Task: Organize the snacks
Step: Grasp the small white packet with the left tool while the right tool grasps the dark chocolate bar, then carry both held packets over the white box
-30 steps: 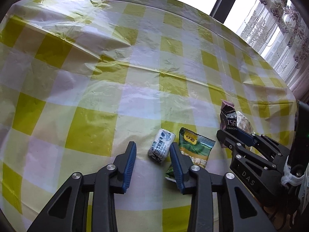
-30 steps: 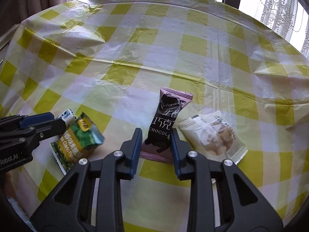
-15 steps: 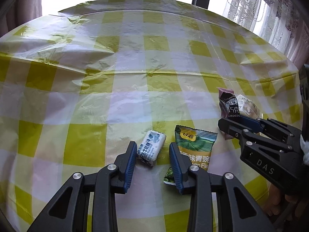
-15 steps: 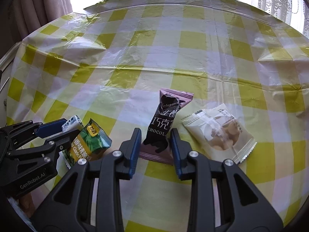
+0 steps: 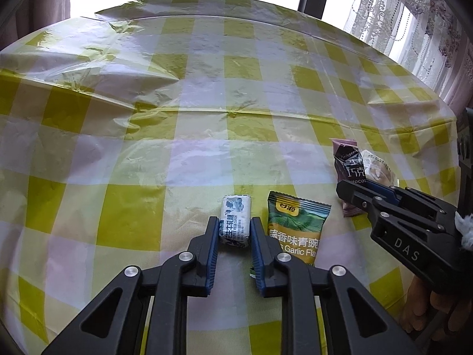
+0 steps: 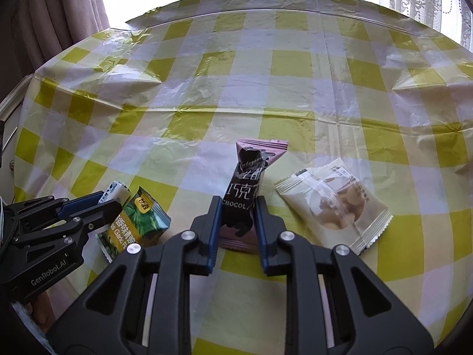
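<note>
A small white-and-blue candy (image 5: 236,210) lies on the checked tablecloth, and my left gripper (image 5: 235,227) is closing on it, both blue pads against its sides. In the right wrist view a dark chocolate packet (image 6: 246,177) with pink ends stands between the closing pads of my right gripper (image 6: 238,207), pinched at its lower half. A green garlic-pea packet (image 5: 295,230) lies just right of the candy. Right of the chocolate lies a clear-and-white biscuit packet (image 6: 334,204). The left gripper (image 6: 109,201) shows at the left of the right wrist view.
The round table wears a yellow-and-white checked plastic cloth (image 5: 207,118) with creases across the middle. Curtains (image 6: 74,14) hang behind at the left, lace curtains (image 5: 414,14) at the right, with a bright window between. The table's edge drops off at the left (image 6: 17,94).
Both grippers have narrowed: the left onto the candy, the right onto the chocolate packet. Each view has rolled slightly. The green packet now lies flat beside the candy.
</note>
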Motion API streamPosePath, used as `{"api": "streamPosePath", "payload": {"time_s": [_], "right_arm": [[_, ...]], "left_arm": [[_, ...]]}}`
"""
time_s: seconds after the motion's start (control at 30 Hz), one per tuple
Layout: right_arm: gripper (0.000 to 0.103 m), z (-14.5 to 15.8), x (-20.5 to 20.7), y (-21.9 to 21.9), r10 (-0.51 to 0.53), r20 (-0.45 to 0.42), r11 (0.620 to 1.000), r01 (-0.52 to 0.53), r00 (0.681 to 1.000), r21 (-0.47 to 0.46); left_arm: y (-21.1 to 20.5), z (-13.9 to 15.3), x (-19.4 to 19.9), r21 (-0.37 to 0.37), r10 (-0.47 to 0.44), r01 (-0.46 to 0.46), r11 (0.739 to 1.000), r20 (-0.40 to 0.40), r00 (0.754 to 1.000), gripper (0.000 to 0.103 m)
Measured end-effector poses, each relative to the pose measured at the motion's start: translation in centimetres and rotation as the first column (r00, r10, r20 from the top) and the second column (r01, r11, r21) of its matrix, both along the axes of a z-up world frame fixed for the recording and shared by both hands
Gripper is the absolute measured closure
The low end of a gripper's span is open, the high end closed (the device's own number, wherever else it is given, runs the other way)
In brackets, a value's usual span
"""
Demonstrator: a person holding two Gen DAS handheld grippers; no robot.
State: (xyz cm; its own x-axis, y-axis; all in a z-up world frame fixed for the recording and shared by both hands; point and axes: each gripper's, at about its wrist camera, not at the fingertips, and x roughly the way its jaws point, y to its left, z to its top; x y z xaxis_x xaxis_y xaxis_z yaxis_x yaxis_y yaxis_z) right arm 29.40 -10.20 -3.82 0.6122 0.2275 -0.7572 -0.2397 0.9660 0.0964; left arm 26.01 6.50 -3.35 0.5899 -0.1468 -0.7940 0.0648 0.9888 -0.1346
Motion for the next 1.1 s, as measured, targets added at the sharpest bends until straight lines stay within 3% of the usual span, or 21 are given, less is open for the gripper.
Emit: {"api": "streamPosePath", "payload": {"time_s": [0.17, 0.47, 0.67, 1.1], "right_arm": [[0.078, 0.7, -0.9, -0.2, -0.001, 0.026, 1.000, 0.001, 1.000, 0.005], [0.078, 4.7, -2.9, -1.6, -0.025, 0.094, 1.000, 0.025, 0.995, 0.009], [0.078, 7.3, -5.2, -3.1, -0.058, 0.128, 0.998, 0.061, 0.990, -0.013], [0.078, 8.9, -11.8, -8.6, -0.156, 0.129, 0.983, 0.166, 0.979, -0.074]], "left_arm": [[0.1, 0.5, -0.3, -0.016, 0.012, -0.011, 1.000, 0.021, 1.000, 0.082], [-0.3, 2.0, -1.2, -0.055, 0.011, -0.007, 0.998, 0.081, 0.997, 0.082], [-2.2, 3.6, -2.5, -0.090, -0.036, 0.047, 0.995, 0.129, 0.991, 0.082], [-8.7, 6.3, -5.8, -0.184, -0.182, 0.209, 0.960, 0.153, 0.971, 0.082]]}}
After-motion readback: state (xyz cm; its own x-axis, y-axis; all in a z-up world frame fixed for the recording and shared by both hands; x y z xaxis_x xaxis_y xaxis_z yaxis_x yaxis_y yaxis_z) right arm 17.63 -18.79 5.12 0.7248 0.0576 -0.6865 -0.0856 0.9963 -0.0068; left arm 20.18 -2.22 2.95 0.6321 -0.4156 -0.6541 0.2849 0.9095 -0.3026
